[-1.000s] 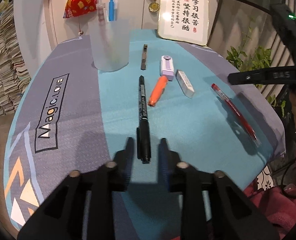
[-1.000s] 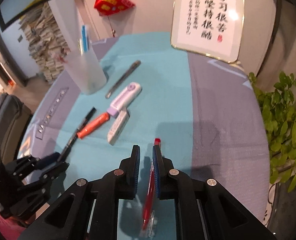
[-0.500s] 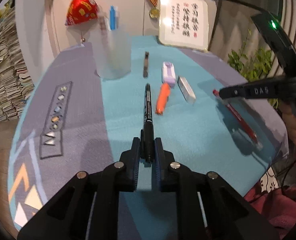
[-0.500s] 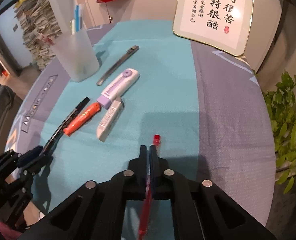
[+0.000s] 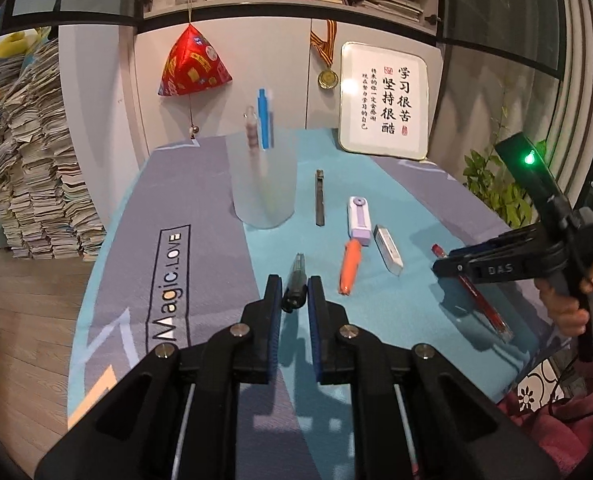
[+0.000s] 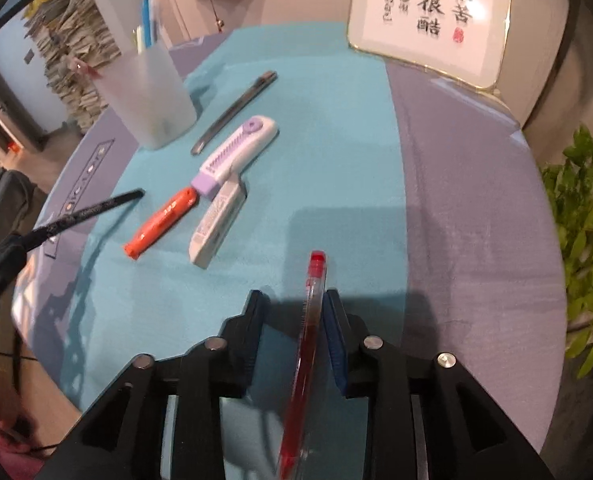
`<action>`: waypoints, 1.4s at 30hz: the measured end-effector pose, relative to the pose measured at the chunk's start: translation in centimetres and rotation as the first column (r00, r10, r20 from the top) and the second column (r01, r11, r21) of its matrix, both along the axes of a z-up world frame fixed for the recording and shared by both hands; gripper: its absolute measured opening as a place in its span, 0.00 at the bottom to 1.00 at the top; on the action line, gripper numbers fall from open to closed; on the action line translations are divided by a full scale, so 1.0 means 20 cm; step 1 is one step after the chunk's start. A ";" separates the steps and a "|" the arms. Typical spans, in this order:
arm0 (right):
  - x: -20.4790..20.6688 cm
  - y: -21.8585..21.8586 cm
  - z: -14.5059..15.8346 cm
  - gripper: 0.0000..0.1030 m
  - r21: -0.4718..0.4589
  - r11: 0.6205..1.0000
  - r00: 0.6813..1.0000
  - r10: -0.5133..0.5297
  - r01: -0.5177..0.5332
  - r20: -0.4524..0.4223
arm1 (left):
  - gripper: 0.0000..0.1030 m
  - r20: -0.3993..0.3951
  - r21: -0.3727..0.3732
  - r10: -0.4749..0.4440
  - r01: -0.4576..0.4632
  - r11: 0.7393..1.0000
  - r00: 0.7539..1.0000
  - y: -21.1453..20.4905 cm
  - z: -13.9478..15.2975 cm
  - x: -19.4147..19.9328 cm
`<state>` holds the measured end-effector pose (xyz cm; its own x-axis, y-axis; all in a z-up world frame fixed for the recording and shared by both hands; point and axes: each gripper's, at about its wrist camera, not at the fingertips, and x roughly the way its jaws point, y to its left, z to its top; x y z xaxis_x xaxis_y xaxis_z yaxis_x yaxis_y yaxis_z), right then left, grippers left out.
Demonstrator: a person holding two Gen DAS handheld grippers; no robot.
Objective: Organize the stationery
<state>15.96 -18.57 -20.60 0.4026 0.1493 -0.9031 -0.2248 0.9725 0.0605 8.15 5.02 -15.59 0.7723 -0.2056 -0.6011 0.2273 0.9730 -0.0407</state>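
Note:
My left gripper (image 5: pixel 293 294) is shut on the black pen (image 5: pixel 295 282), which is lifted off the teal mat and points toward the frosted cup (image 5: pixel 262 184). The right wrist view shows that pen (image 6: pixel 88 212) hanging in the air at the left. My right gripper (image 6: pixel 292 306) points steeply down over the red pen (image 6: pixel 310 328). Its jaws are opening. The pen lies between them against the right pad, with a gap to the left one. In the left wrist view the right gripper (image 5: pixel 442 268) hovers over the red pen (image 5: pixel 482 304).
On the mat lie an orange marker (image 6: pixel 160 222), a white eraser (image 6: pixel 216 224), a purple-and-white cutter (image 6: pixel 236 152) and a dark slim knife (image 6: pixel 234 110). The cup (image 6: pixel 148 96) holds a blue pen. A framed calligraphy board (image 5: pixel 384 100) leans at the back. A plant (image 6: pixel 588 216) stands at the right.
The left jaws closed on the black pen and raised it off the mat. The right jaws shut on the red pen, then parted again without the hand shifting.

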 end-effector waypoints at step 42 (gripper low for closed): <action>-0.14 -0.05 0.46 0.10 0.146 0.989 0.947 -0.064 0.019 0.314 | 0.08 0.254 -0.039 0.033 -0.023 0.999 0.967 -0.01 0.72 0.30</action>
<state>13.09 -19.47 -11.35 0.6729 0.2417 -0.6991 -0.2141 0.9683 0.1287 14.20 4.82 -1.16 0.9047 -0.1993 -0.3766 0.2073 0.9781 -0.0197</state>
